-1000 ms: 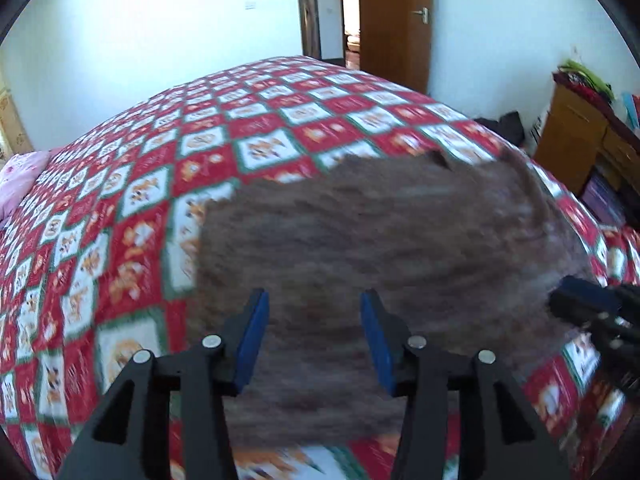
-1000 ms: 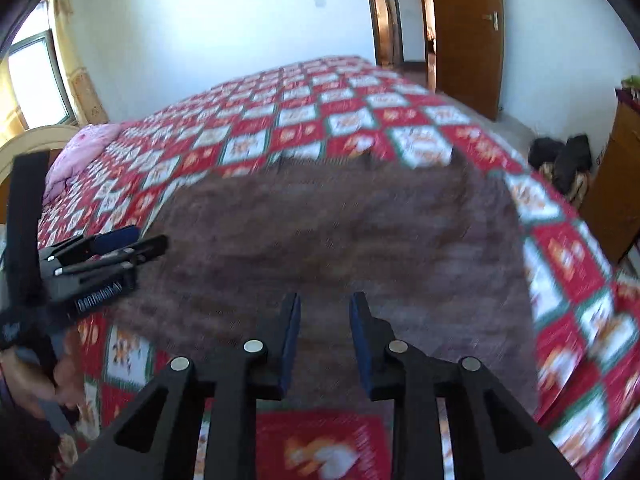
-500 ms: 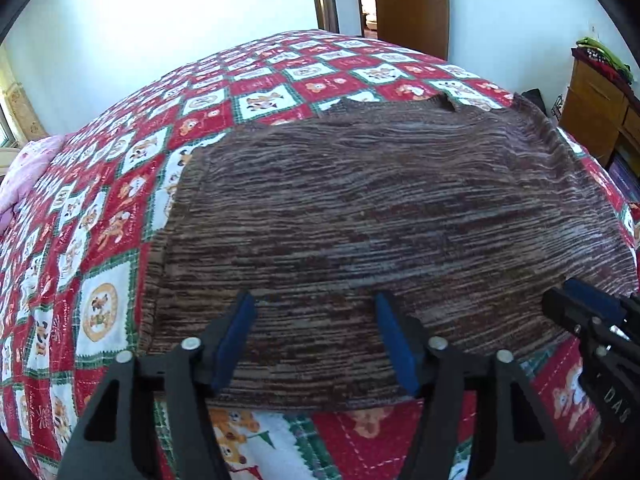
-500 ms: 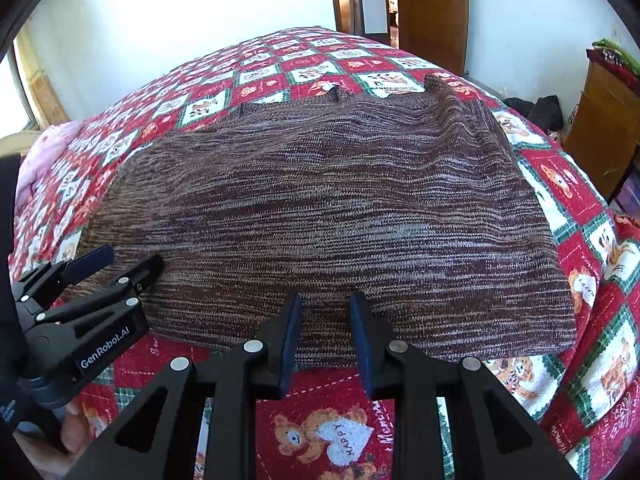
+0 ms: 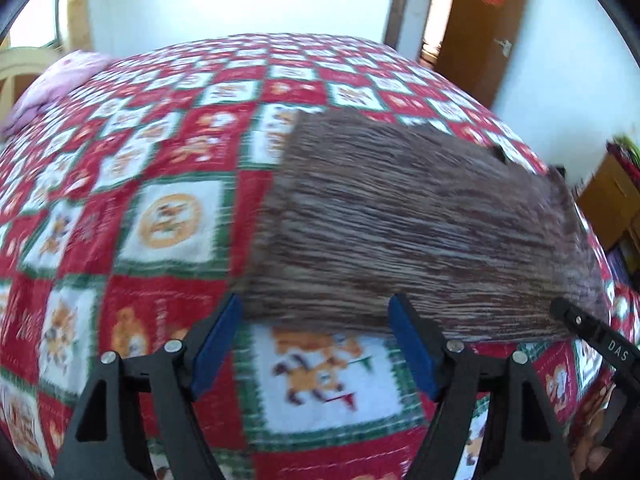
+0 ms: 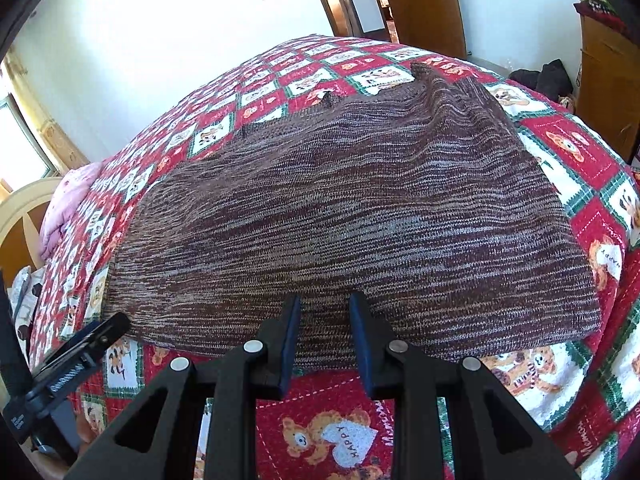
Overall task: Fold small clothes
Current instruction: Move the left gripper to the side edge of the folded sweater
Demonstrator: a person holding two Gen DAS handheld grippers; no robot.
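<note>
A brown striped knitted garment (image 6: pixel 352 208) lies spread flat on the quilted bed (image 6: pixel 332 412). My right gripper (image 6: pixel 326 308) hovers over the middle of its near hem. The jaws stand a narrow gap apart, and flat fabric shows between them without being pinched. My left gripper (image 5: pixel 316 304) is at the garment's (image 5: pixel 420 232) near left corner. Its jaws are opening wide, with the hem's edge just beyond the tips and nothing clamped. Each gripper shows at the edge of the other's view: the left gripper (image 6: pixel 80 344) and the right gripper (image 5: pixel 580 328).
The red, green and white bear-patterned quilt (image 5: pixel 140 216) covers the whole bed. A pink pillow (image 6: pixel 68 204) lies at the far left. A wooden cabinet (image 6: pixel 604 80) and a dark heap on the floor (image 6: pixel 544 76) are to the right. A brown door (image 6: pixel 420 0) is beyond the bed.
The garment has settled flat on the quilt. My left gripper has slid left to the garment's corner and its jaws have spread wider. The right gripper's gap is unchanged.
</note>
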